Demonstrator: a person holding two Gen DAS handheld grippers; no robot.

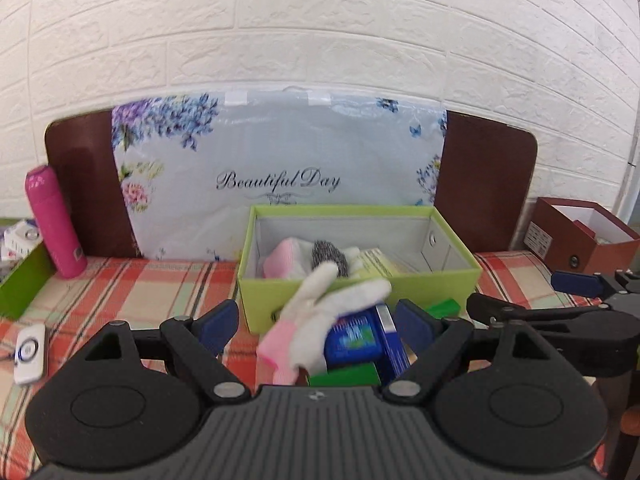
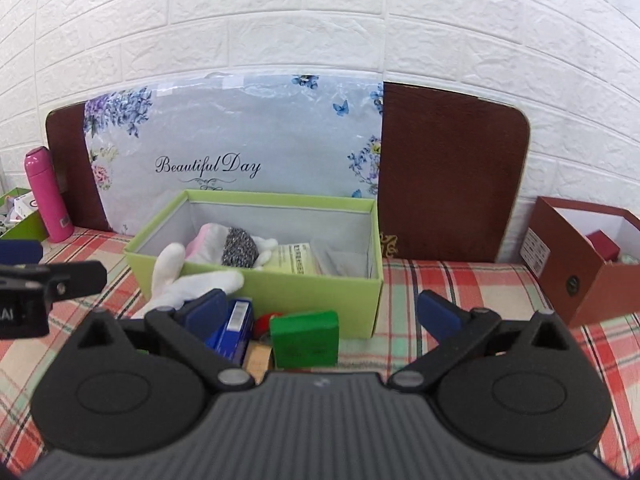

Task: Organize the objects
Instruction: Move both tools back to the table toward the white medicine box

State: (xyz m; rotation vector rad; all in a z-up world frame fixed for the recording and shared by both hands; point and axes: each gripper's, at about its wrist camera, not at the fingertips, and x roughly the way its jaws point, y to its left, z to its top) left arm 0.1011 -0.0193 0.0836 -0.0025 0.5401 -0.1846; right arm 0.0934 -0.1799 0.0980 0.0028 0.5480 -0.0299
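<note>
A lime-green open box (image 1: 360, 294) (image 2: 280, 292) stands on the plaid cloth. It holds a pink-and-white glove, a grey scrubber (image 2: 239, 251) and a yellowish packet (image 2: 298, 264). A white glove with a pink cuff (image 1: 332, 312) (image 2: 188, 280) lies blurred against the box's front, over a blue carton (image 1: 352, 338) (image 2: 236, 326) and a green block (image 1: 346, 376) (image 2: 304, 338). My left gripper (image 1: 318, 320) is open; the glove shows between its fingers, untouched by the pads. My right gripper (image 2: 322, 310) is open and empty, behind the green block.
A pink bottle (image 1: 54, 222) (image 2: 46, 196) stands at the far left beside another green box (image 1: 22, 284). A brown box (image 1: 584, 236) (image 2: 580, 264) sits at the right. A white device (image 1: 29, 354) lies on the cloth. A floral bag (image 1: 280, 168) leans on the headboard.
</note>
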